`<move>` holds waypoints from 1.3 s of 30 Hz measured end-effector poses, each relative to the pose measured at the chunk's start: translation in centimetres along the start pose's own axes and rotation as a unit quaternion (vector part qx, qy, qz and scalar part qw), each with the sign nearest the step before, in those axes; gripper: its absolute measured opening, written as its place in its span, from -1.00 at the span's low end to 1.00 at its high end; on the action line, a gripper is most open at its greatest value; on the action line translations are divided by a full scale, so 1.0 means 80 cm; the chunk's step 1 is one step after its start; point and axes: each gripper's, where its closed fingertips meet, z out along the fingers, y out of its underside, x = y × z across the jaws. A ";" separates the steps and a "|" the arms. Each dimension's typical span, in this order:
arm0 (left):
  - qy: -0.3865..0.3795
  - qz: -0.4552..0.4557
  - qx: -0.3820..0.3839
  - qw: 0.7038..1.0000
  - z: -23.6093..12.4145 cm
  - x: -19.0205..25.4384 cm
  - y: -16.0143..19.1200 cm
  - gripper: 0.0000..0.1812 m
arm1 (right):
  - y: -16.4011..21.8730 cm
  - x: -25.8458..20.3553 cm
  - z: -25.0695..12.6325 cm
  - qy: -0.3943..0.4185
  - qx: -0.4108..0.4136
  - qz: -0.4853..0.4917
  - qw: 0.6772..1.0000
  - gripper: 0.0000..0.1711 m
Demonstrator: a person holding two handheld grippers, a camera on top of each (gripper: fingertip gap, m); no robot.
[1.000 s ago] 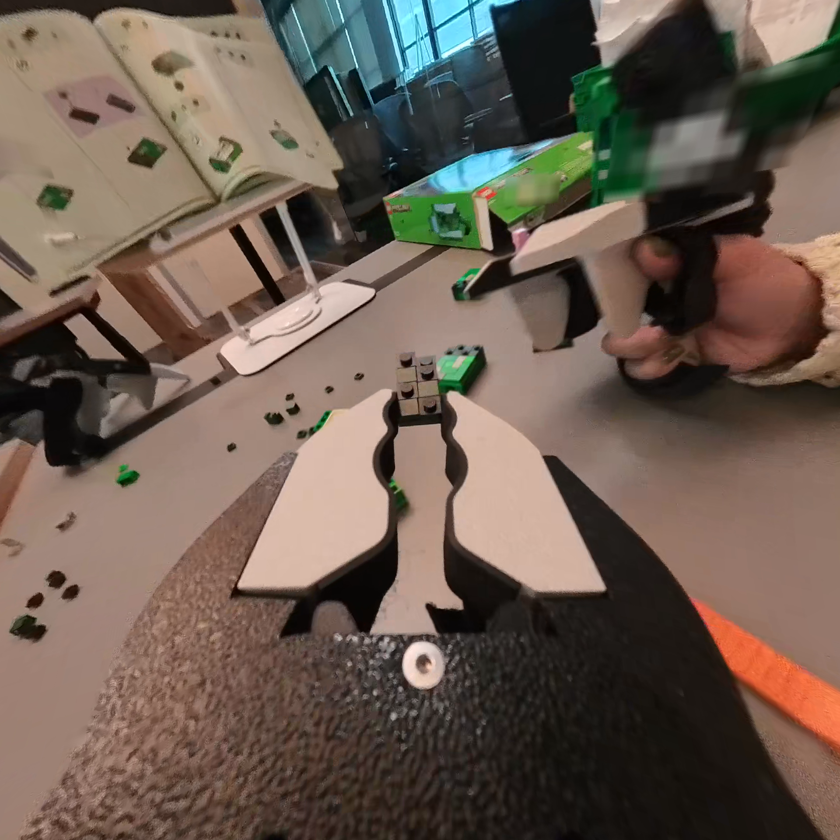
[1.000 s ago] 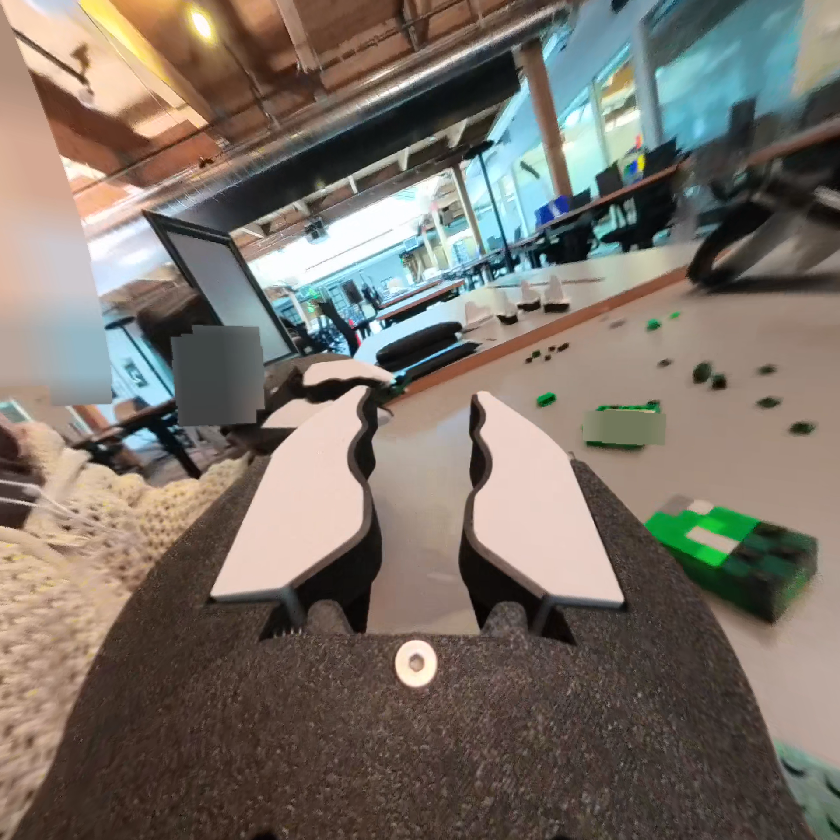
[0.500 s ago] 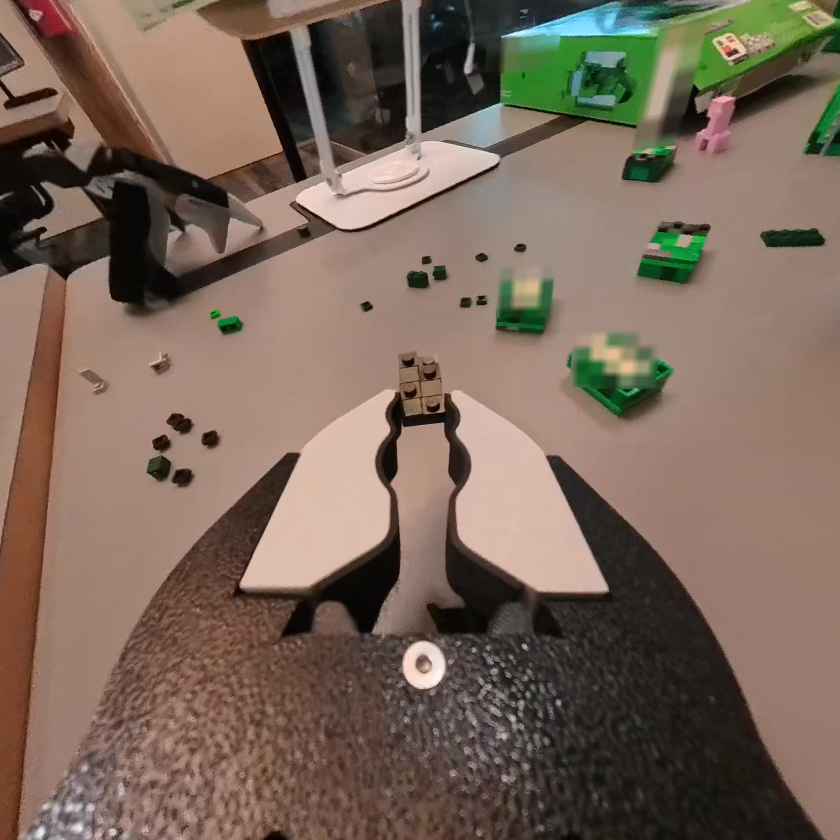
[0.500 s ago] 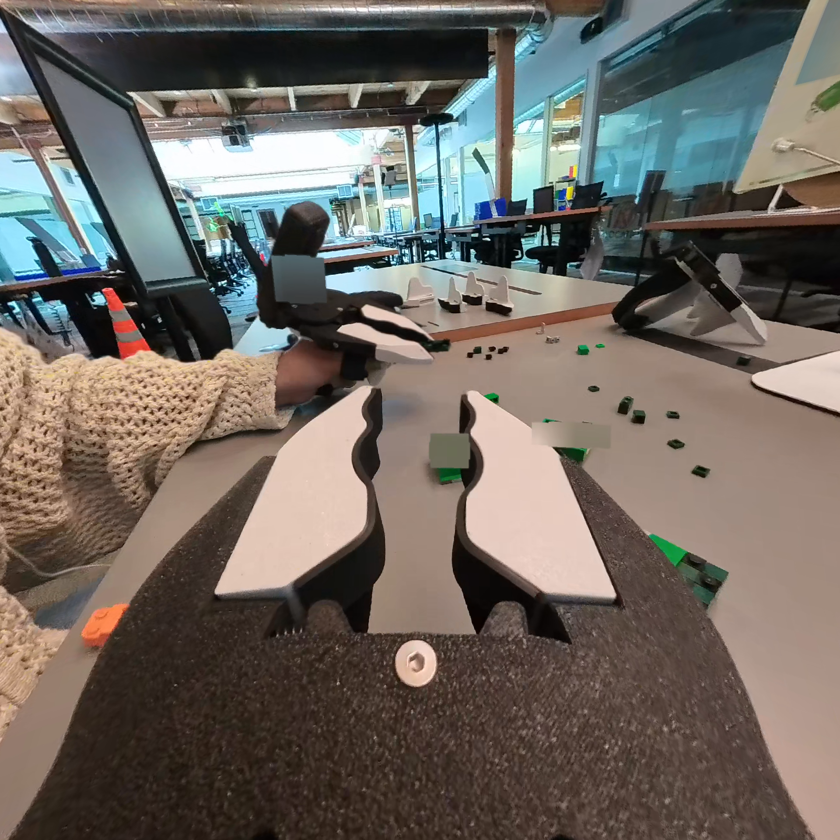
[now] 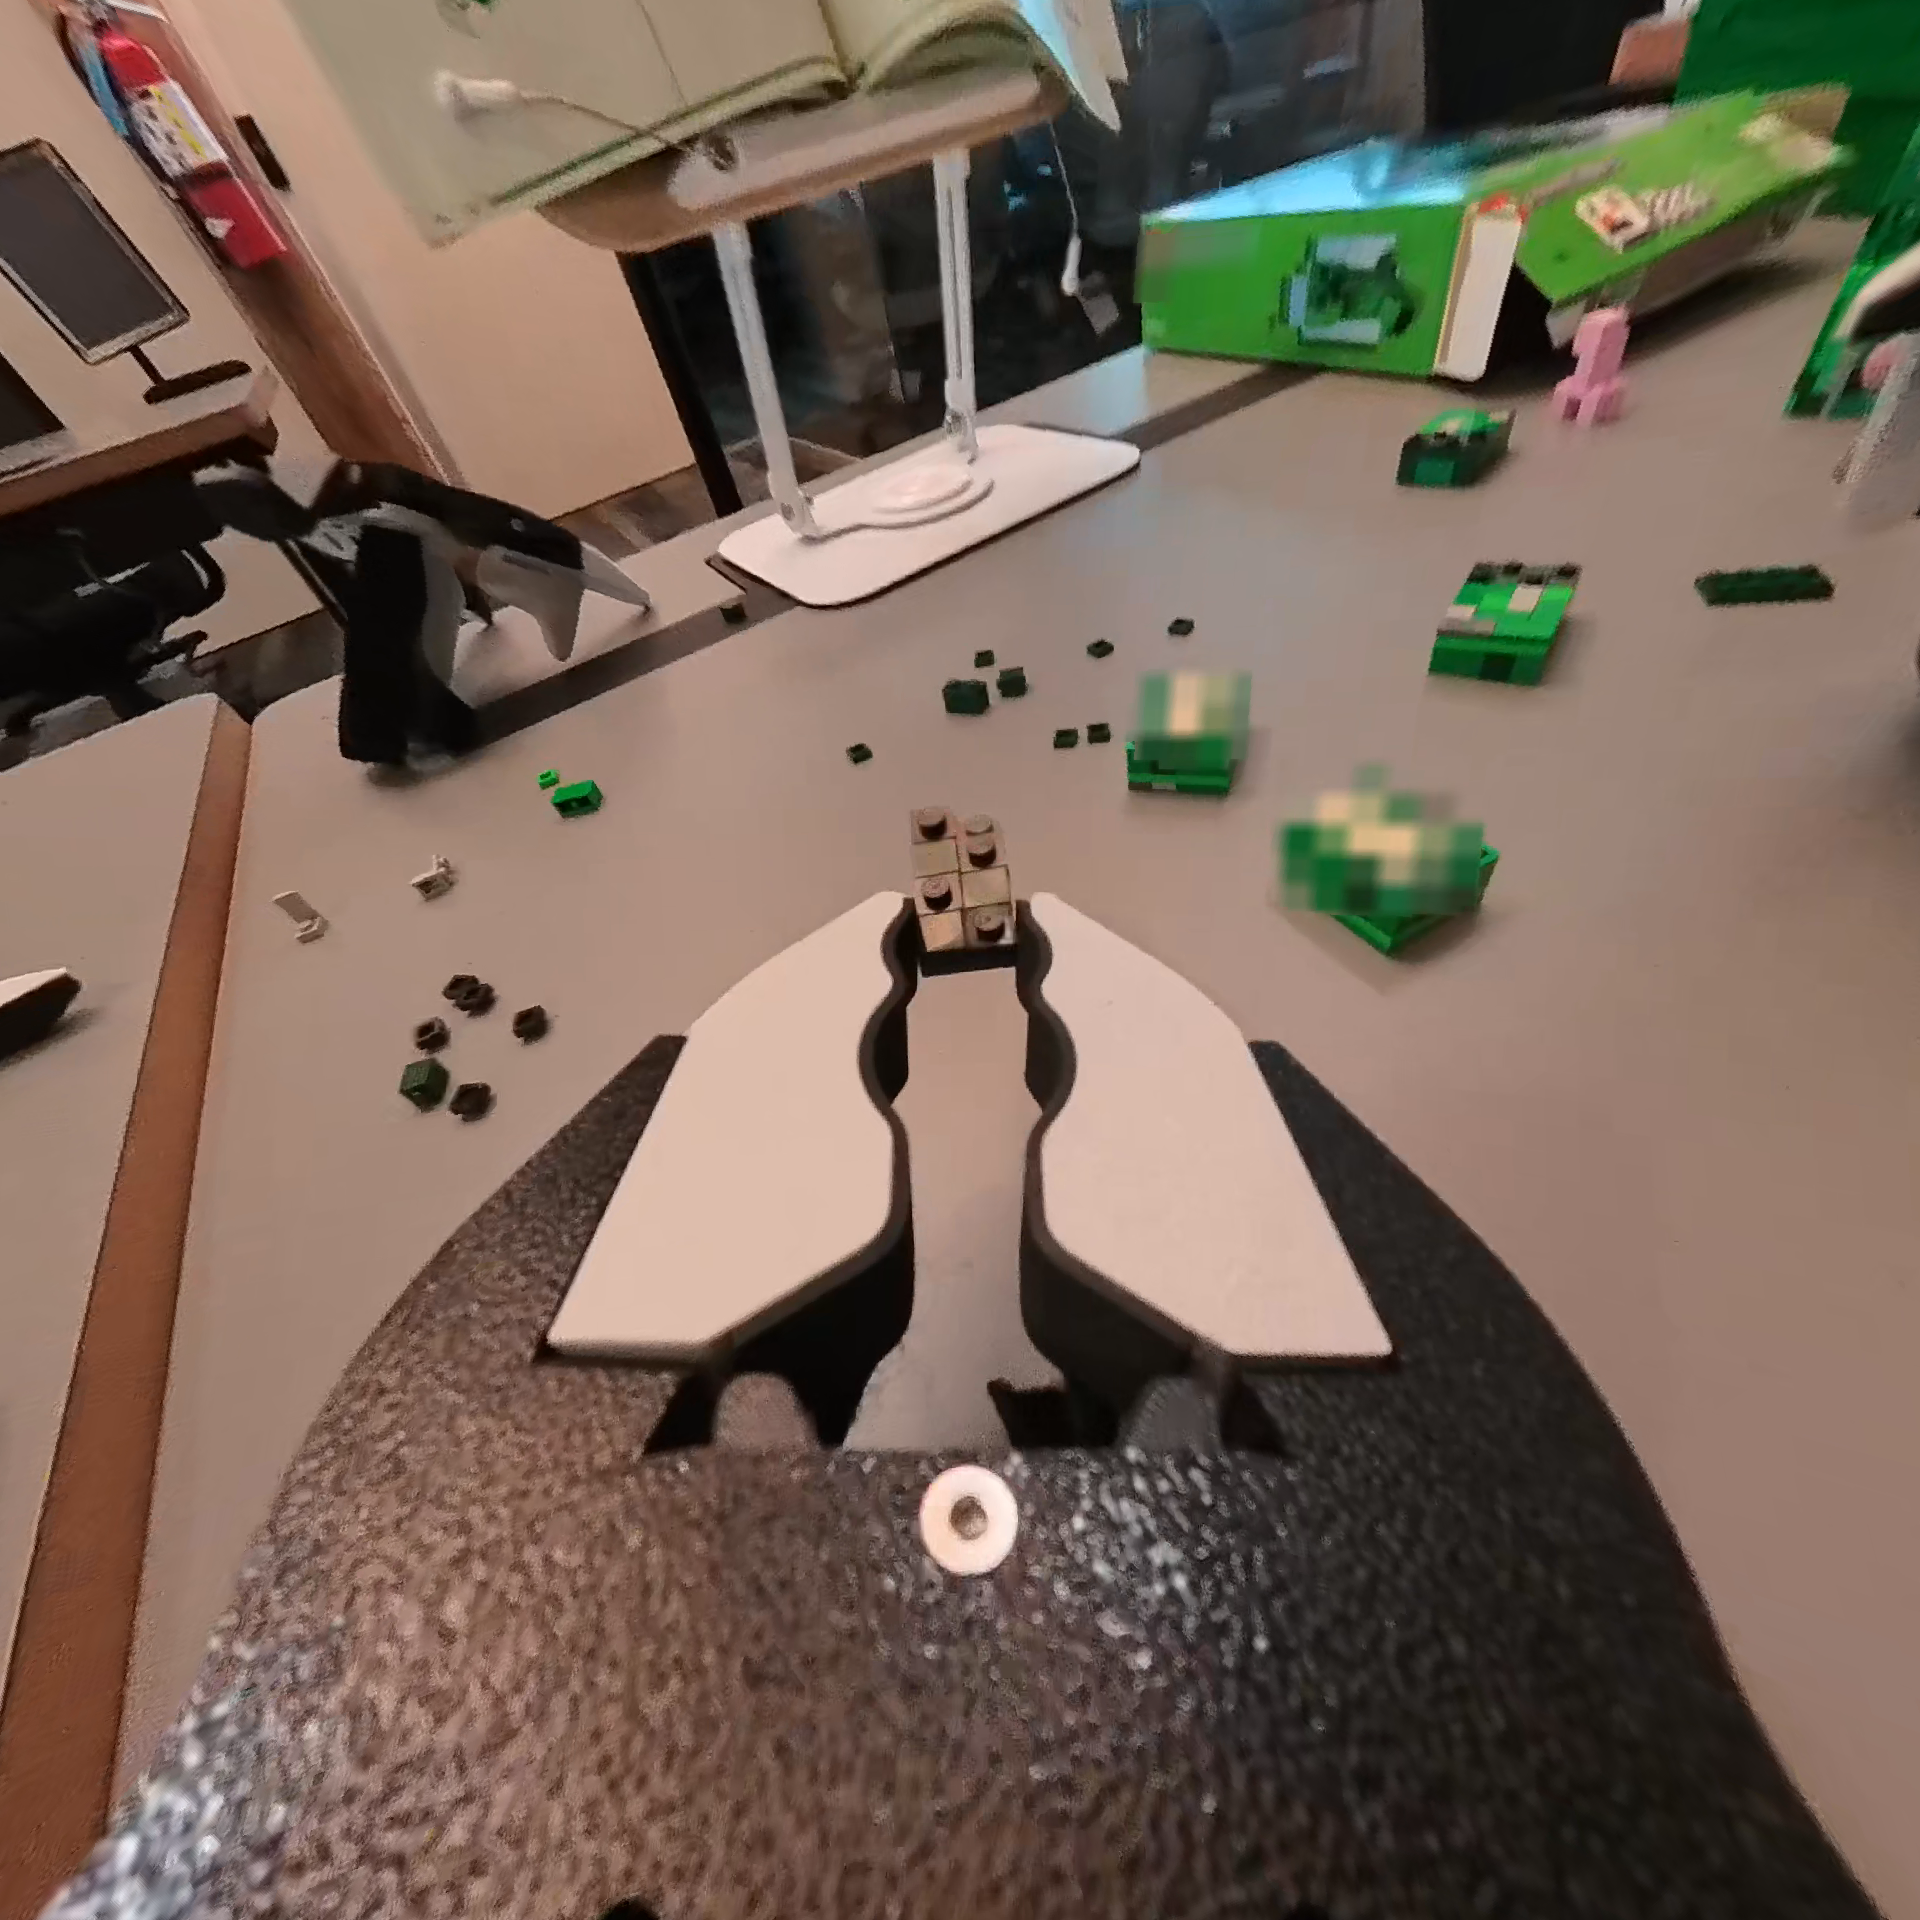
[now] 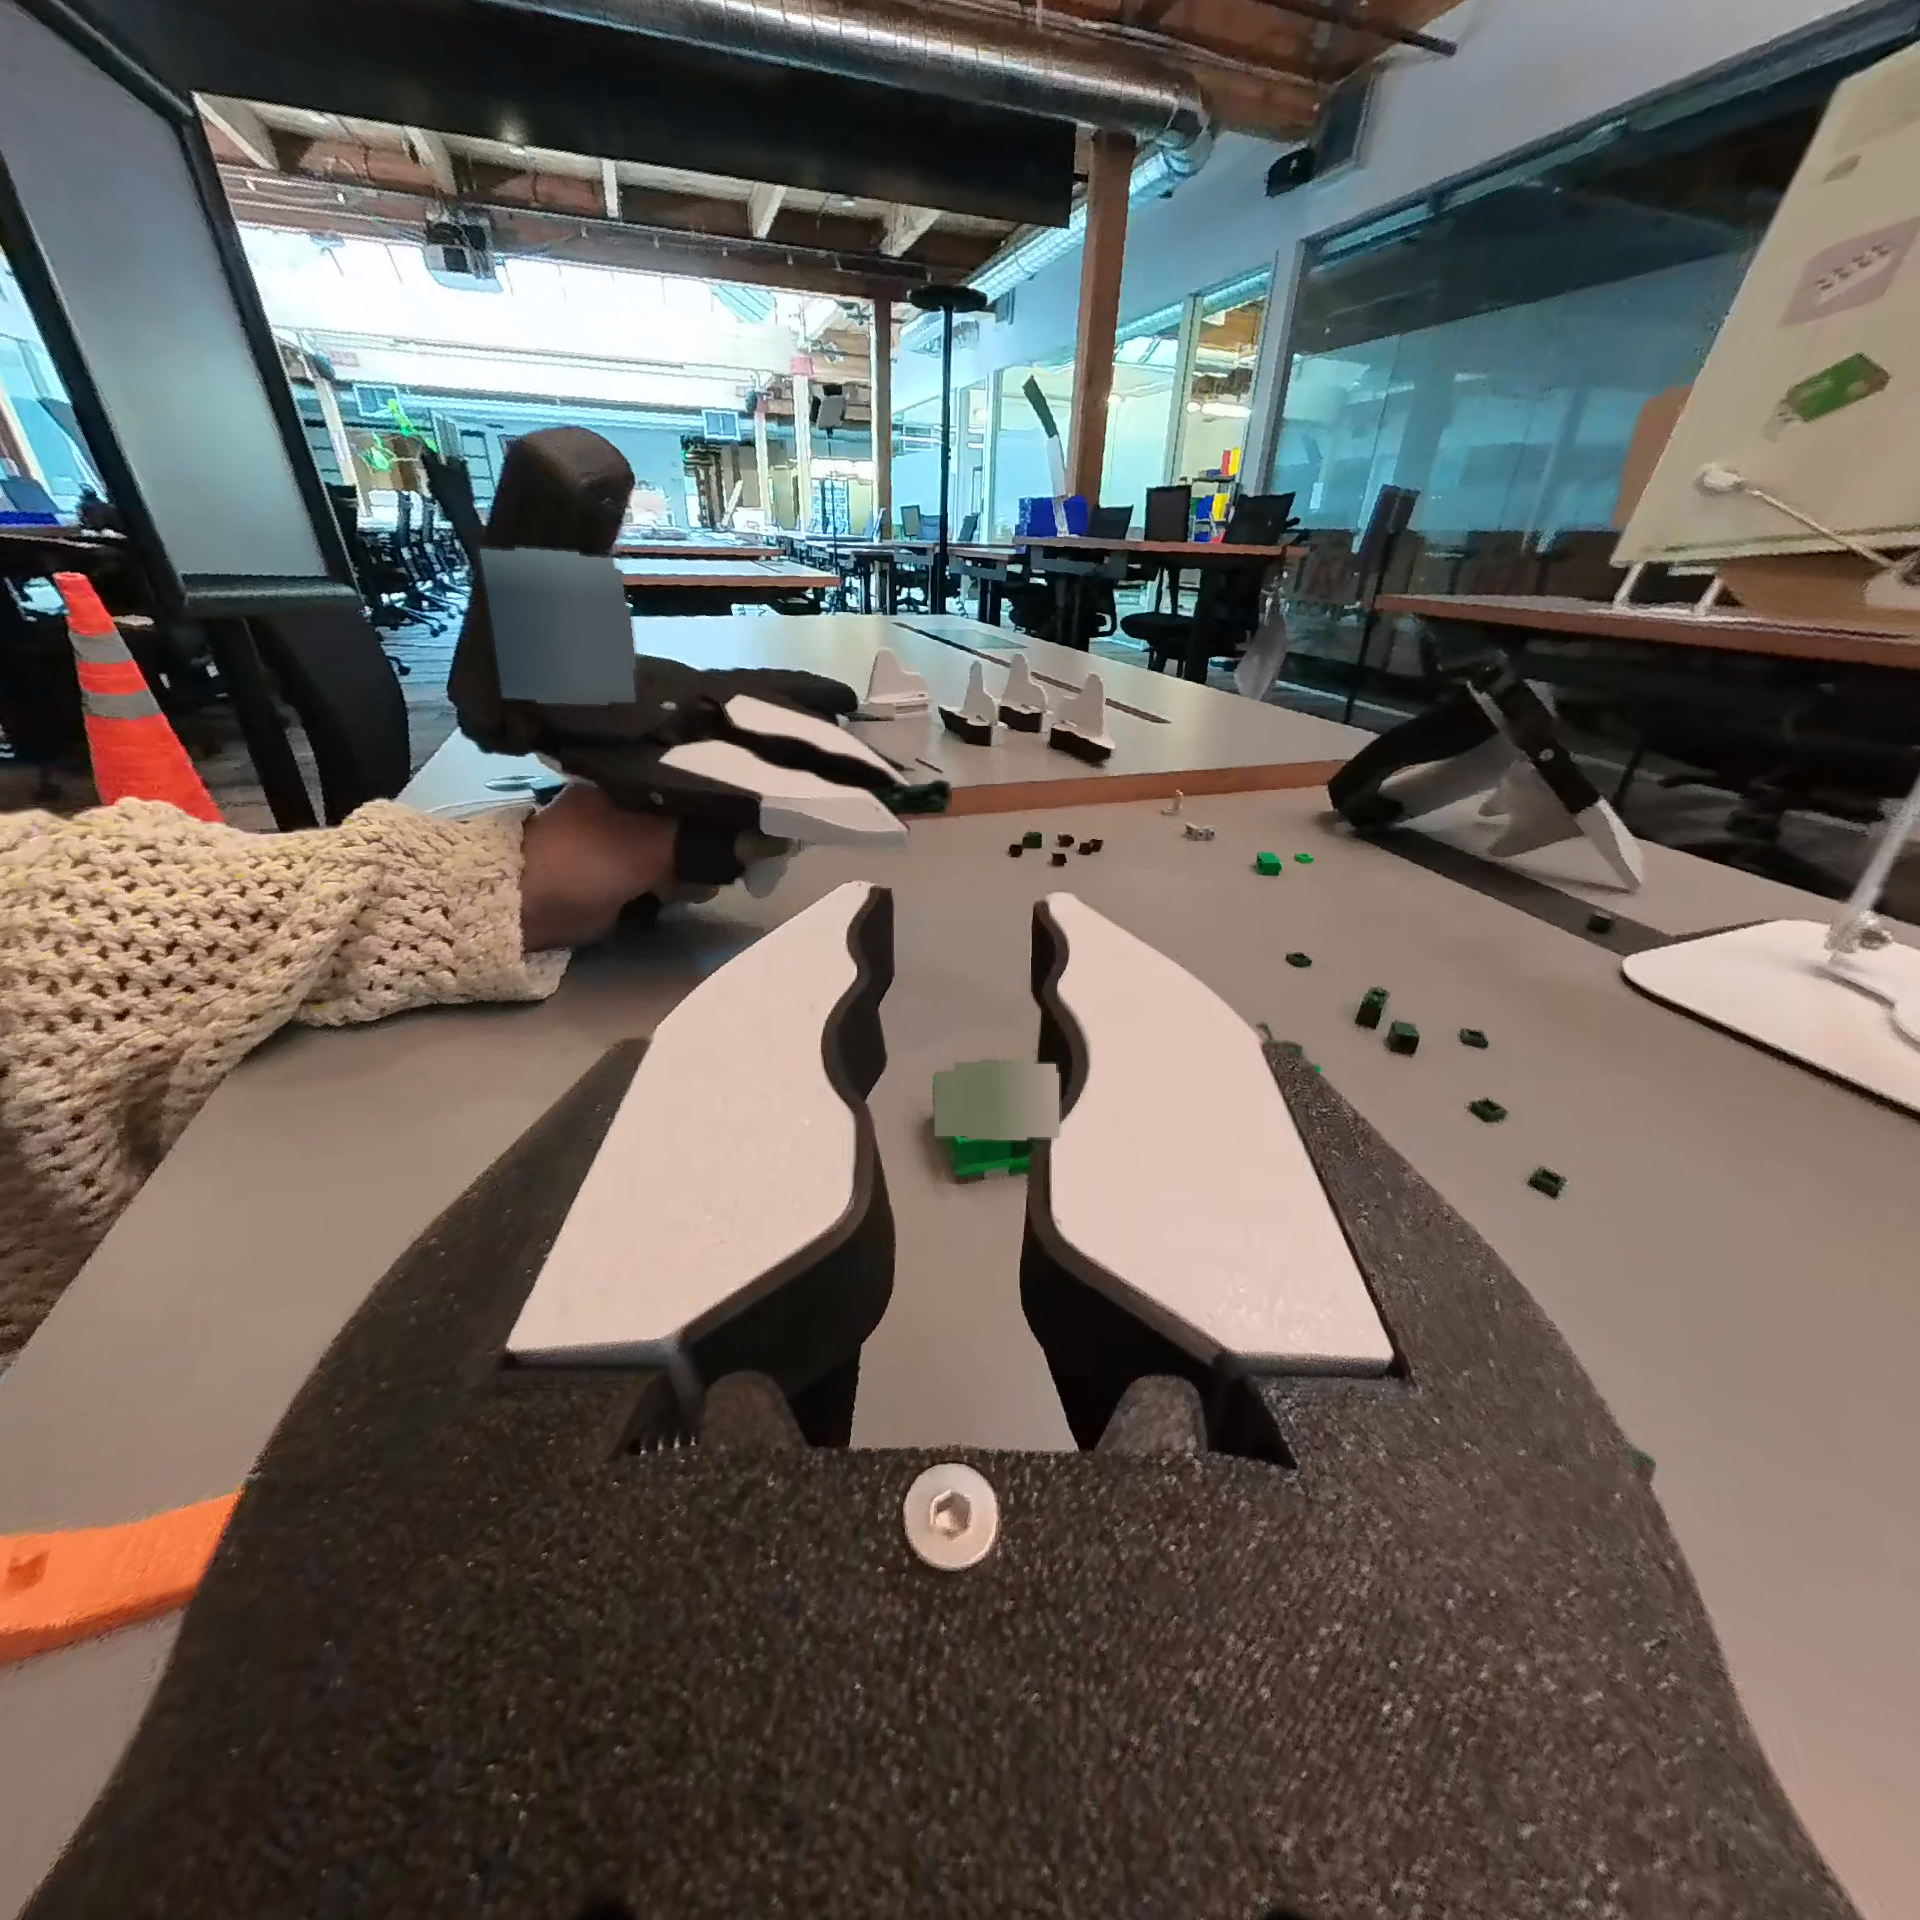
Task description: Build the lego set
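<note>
My left gripper [image 5: 966, 920] is shut on a small dark grey brick stack [image 5: 961, 883] and holds it above the grey table [image 5: 727, 935]. It also shows in the right wrist view [image 6: 831, 800], held by a hand in a cream knit sleeve. My right gripper [image 6: 961, 904] is open and empty, low over the table. A small green build [image 6: 987, 1153] lies on the table between its fingers, not touched. More green builds [image 5: 1501, 623] [image 5: 1184, 738] [image 5: 1382, 873] lie to the right in the left wrist view.
Small dark and green loose pieces [image 5: 468, 1049] [image 6: 1392, 1023] are scattered on the table. A green set box [image 5: 1455, 270], a pink figure [image 5: 1595, 369], a booklet stand's white base [image 5: 935, 488] [image 6: 1787, 997] and a spare gripper [image 5: 447, 582] [image 6: 1496, 800] sit at the far side. An orange strip [image 6: 104, 1569] lies nearby. One gripper's finger ends stand about 20 centimeters off the other's.
My left gripper has swung left, still holding the grey stack; the right gripper has left its view. My right gripper has levelled out, and the green build now lies between its fingers.
</note>
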 end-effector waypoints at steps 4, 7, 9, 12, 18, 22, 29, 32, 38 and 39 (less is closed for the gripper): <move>0.007 0.002 -0.003 1.000 0.001 0.003 0.001 -0.81 | 0.004 0.004 0.007 0.018 -0.012 -0.032 0.999 -0.73; 0.034 0.025 -0.007 0.999 0.004 0.017 0.001 -0.81 | 0.006 0.012 0.010 0.029 -0.043 -0.053 0.997 -0.71; 0.051 0.036 -0.002 0.998 0.005 0.026 -0.001 -0.81 | -0.001 0.028 0.011 0.041 -0.065 -0.072 0.994 -0.72; 0.089 0.043 0.022 0.995 0.003 0.043 -0.009 -0.81 | 0.000 0.076 0.017 0.050 -0.143 -0.086 0.985 -0.72; 0.109 0.052 0.038 0.992 0.001 0.052 -0.013 -0.81 | 0.059 0.178 0.029 0.037 -0.351 -0.055 0.934 -0.77; 0.114 0.076 0.028 0.990 0.003 0.057 -0.009 -0.81 | 0.108 0.205 0.028 -0.006 -0.453 -0.029 0.891 -0.80; 0.119 0.089 0.021 0.989 0.004 0.061 -0.006 -0.81 | 0.135 0.214 0.037 -0.020 -0.470 0.018 0.882 -0.75; 0.122 0.091 0.017 0.988 0.005 0.063 -0.005 -0.81 | 0.143 0.217 0.040 -0.010 -0.476 -0.013 0.879 -0.75; 0.123 0.098 0.014 0.987 0.005 0.065 -0.004 -0.81 | 0.150 0.218 0.047 -0.005 -0.476 -0.014 0.879 -0.89; 0.123 0.099 0.014 0.987 0.005 0.065 -0.004 -0.81 | 0.149 0.217 0.046 -0.009 -0.478 -0.027 0.878 -0.89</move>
